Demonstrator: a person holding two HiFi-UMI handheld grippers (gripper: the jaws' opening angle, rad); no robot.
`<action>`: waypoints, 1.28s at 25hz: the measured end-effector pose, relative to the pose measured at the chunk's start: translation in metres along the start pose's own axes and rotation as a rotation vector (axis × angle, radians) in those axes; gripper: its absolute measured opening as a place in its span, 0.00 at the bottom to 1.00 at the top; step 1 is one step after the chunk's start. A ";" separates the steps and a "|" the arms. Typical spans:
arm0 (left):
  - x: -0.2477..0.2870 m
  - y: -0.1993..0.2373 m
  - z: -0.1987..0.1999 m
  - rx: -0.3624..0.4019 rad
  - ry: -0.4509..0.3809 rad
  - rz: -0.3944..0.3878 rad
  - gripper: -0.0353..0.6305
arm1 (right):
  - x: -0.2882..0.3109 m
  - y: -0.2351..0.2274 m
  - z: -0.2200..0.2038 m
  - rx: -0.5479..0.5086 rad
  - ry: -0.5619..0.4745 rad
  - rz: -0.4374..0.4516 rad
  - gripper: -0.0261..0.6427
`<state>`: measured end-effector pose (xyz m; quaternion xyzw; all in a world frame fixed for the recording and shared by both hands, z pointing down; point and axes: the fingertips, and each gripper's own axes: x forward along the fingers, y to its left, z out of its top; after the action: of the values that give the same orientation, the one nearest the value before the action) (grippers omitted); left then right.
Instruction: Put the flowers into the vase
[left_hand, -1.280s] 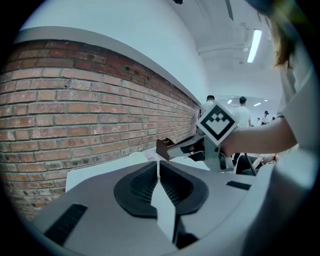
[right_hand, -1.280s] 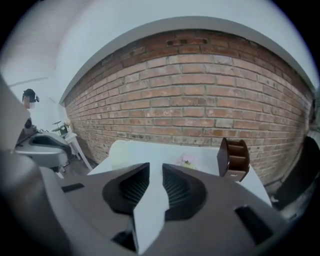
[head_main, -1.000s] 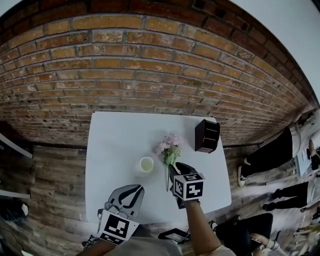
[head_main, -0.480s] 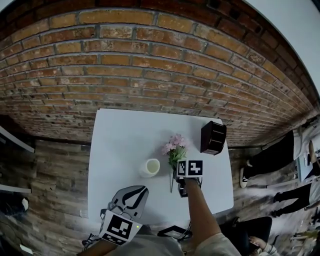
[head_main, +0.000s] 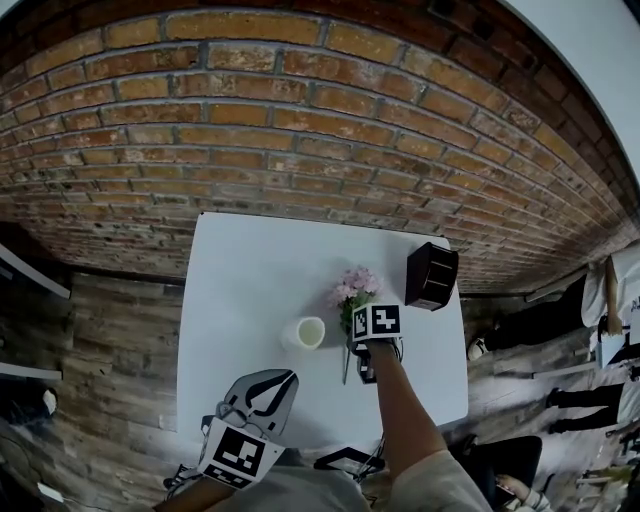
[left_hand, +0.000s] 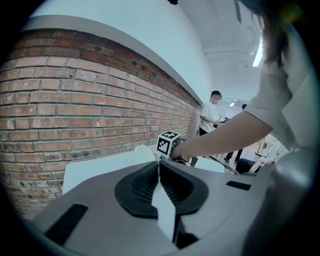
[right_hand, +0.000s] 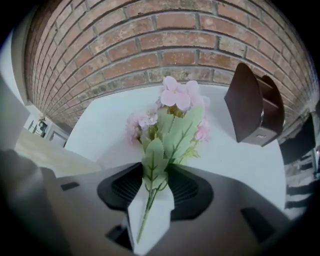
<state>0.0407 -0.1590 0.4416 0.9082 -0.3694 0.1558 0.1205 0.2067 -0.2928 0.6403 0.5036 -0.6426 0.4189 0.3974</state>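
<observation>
Now my right gripper (right_hand: 159, 185) is opening its jaws, with the stem of the flowers (right_hand: 172, 117) loose between the pads. The flowers are on the table (head_main: 250, 270), just right of the vase (head_main: 303, 333). My left gripper (left_hand: 159, 167) is closed on nothing.

The person is wearing a pale short-sleeved top (head_main: 430, 485), its loose sleeve (left_hand: 280, 100) ending above the elbow, and is carrying a left gripper (head_main: 288, 377) with a smooth grey shell, black ribbed pads (left_hand: 142, 187) lining its jaws, and a white cube (head_main: 235, 455) bearing black square markers.
</observation>
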 end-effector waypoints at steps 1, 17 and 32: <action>0.001 0.000 0.000 -0.001 0.001 -0.002 0.07 | 0.002 0.000 0.000 -0.003 0.010 -0.002 0.28; 0.010 0.002 -0.003 -0.009 0.019 0.013 0.07 | 0.022 -0.012 0.006 -0.023 0.098 -0.047 0.19; 0.000 -0.004 -0.006 -0.003 0.020 0.012 0.07 | 0.017 -0.002 -0.002 -0.049 0.068 -0.053 0.11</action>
<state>0.0423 -0.1540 0.4464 0.9042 -0.3738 0.1647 0.1247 0.2057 -0.2965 0.6573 0.4961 -0.6251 0.4095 0.4422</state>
